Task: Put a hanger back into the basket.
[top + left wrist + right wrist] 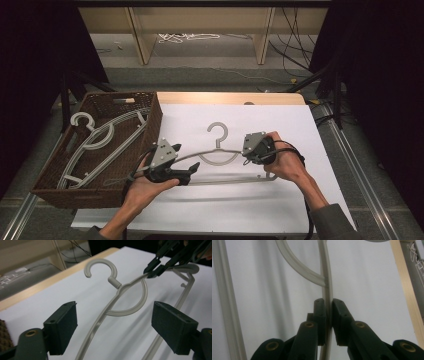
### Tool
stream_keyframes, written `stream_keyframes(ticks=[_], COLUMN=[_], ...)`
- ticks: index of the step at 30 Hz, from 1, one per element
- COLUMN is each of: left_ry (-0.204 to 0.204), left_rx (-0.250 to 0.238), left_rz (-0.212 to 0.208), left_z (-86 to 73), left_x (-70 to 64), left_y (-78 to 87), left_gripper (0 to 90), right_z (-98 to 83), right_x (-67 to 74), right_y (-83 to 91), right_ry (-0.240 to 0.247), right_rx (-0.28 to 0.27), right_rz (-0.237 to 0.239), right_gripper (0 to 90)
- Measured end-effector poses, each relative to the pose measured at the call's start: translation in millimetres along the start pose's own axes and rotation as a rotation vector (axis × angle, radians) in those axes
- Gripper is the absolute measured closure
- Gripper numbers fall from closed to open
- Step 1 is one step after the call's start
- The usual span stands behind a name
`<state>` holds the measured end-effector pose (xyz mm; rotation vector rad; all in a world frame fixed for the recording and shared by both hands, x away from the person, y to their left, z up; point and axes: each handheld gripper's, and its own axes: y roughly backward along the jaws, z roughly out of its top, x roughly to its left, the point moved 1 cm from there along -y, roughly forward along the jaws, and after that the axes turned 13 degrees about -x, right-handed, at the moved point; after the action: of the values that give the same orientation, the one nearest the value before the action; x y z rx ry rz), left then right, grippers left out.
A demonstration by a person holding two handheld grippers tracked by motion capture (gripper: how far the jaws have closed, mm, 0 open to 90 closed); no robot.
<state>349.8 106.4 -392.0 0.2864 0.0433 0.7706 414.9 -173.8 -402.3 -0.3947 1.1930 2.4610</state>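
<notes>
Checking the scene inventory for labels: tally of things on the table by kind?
Grey plastic hangers: 3, one on the white sheet held by the right gripper, two in the basket.
Brown wicker basket: 1.
Grippers: 2, with the left gripper open around the hanger's arm.
Total: 6.

A grey plastic hanger (220,155) lies above the white tabletop, hook pointing away.

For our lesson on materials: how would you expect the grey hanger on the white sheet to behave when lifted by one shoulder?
The grey hanger looks like thin moulded plastic, so probably light and fairly stiff, perhaps flexing slightly. The right gripper is shut on one narrow arm alone, so the far end may sag or swing. Its smooth finish could let it slip or twist between the pads.
</notes>
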Motion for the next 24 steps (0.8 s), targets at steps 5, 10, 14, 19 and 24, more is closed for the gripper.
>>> stream_keyframes(ticks=[5, 10, 14, 19, 24], left_ry=[-0.011, -0.014, -0.016, -0.027, -0.045], left_rx=[0.054, 0.098, 0.132, 0.168, 0.219], left_rz=[-0.019, -0.057, -0.078, -0.093, -0.098], left_z=[-0.1, -0.1, -2.0, -5.8, -7.6], left_x=[-1.2, -4.2, -8.3, -7.7, -8.9], left_y=[-16.3, -24.5, -28.0, -31.8, -37.6], left_gripper=[24.4, 25.3, 27.2, 30.4, 36.5], right_z=[4.6, 7.0, 7.7, 9.6, 12.7], right_x=[14.3, 27.2, 34.6, 37.2, 41.3], right_y=[5.8, 8.8, 10.9, 14.0, 13.0], right_ry=[0.031, 0.048, 0.052, 0.065, 0.076], right_rx=[-0.019, -0.035, -0.057, -0.054, -0.047], right_rz=[0.005, 0.019, 0.017, 0.014, 0.006], right_gripper=[82.4, 82.4, 82.4, 82.4, 82.4])
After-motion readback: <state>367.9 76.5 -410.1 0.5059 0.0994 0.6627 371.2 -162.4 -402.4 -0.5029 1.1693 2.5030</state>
